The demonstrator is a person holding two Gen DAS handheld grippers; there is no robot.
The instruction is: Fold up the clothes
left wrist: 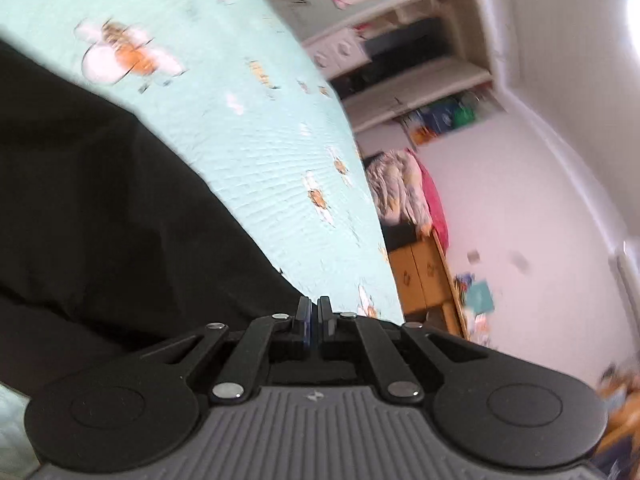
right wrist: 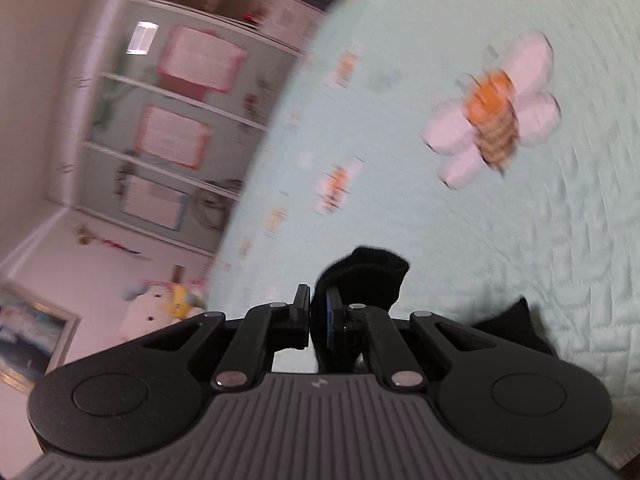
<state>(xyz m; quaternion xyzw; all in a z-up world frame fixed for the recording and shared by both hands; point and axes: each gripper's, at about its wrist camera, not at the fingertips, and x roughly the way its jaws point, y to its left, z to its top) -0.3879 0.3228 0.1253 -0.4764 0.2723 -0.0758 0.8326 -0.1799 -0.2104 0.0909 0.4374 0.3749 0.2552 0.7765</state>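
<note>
1. Black garment [left wrist: 100,220]: one piece, spread on the mint bedspread [left wrist: 248,128].
2. Your left gripper [left wrist: 314,312] has its jaws pressed together at the garment's edge; whether it holds cloth, you cannot tell.
3. Your right gripper [right wrist: 318,308] pinches one black fold above the bedspread.
4. One large bee-and-flower print [right wrist: 496,116] lies beyond that fold.

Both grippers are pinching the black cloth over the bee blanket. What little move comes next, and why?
Probably carry the right gripper, shut on a bunched corner of the black garment, across toward the left gripper. The left gripper looks shut at the edge of that garment, which spreads wide over the bee bedspread, so bringing the corners together would likely make a fold.
</note>
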